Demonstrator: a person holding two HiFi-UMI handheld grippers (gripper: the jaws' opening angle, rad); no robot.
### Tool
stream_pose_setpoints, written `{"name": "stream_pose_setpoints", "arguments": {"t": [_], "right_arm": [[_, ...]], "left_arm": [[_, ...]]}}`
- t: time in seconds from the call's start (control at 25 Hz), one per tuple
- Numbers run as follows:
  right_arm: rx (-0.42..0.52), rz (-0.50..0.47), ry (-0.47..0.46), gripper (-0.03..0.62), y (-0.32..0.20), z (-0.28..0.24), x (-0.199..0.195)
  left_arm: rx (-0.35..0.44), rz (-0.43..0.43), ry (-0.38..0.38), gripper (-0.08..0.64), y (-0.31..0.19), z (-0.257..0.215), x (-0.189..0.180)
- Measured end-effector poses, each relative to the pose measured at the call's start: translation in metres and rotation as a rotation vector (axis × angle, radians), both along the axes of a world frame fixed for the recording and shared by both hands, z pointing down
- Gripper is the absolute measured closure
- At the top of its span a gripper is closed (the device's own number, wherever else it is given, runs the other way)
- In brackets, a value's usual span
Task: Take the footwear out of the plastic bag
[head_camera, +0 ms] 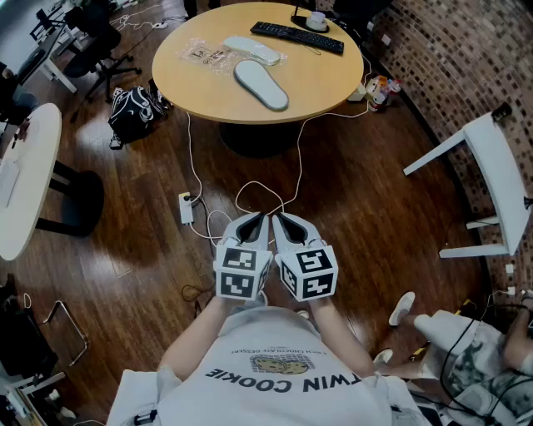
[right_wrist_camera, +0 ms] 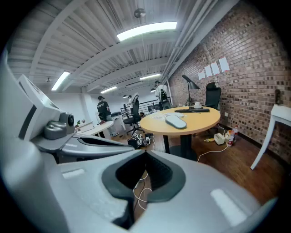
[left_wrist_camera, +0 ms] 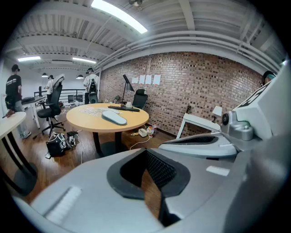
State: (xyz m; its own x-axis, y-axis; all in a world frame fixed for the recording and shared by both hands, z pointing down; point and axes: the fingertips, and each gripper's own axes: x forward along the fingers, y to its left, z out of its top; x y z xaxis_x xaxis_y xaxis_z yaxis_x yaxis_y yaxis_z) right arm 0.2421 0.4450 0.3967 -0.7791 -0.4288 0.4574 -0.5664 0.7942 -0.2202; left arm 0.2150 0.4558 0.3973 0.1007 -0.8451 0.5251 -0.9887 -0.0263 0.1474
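Observation:
A grey slipper [head_camera: 261,85] lies bare on the round wooden table [head_camera: 333,75]; it also shows in the left gripper view [left_wrist_camera: 114,118] and the right gripper view [right_wrist_camera: 176,121]. Behind it a second pale slipper [head_camera: 252,50] lies in clear plastic, beside a crumpled plastic bag [head_camera: 204,55]. My left gripper [head_camera: 256,218] [left_wrist_camera: 146,150] and right gripper [head_camera: 279,218] [right_wrist_camera: 145,152] are held side by side close to my chest, over the floor and well short of the table. Both are shut with nothing between their jaws.
A black keyboard [head_camera: 297,37] and a cup [head_camera: 316,20] sit at the table's far side. Cables and a power strip [head_camera: 186,208] lie on the wooden floor ahead. A black bag [head_camera: 133,112] lies left of the table, a white desk [head_camera: 25,175] stands at the left, and a white table [head_camera: 491,166] at the right.

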Motion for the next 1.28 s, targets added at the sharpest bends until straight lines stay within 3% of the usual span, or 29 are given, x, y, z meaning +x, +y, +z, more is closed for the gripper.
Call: {"name": "stream_pose_setpoints", "arguments": {"t": [0.16, 0.44, 0.72, 0.96, 1.28], "right_arm": [[0.013, 0.015, 0.000, 0.591, -0.018, -0.007, -0.030], [0.017, 0.050, 0.018, 0.591, -0.045, -0.008, -0.053], [0.003, 0.019, 0.017, 0.591, -0.086, 0.002, -0.076], [-0.016, -0.002, -0.002, 0.591, -0.150, 0.010, -0.093], [-0.012, -0.040, -0.004, 0.591, -0.274, 0.006, -0.094]], "left_arm": [[0.009, 0.018, -0.002, 0.555, -0.020, -0.005, -0.033], [0.024, 0.045, 0.019, 0.555, -0.048, -0.008, -0.058], [0.014, 0.011, 0.025, 0.555, -0.091, 0.003, -0.080], [-0.013, -0.007, 0.018, 0.555, -0.154, 0.016, -0.093], [-0.025, -0.027, -0.015, 0.555, -0.278, 0.006, -0.098]]}}
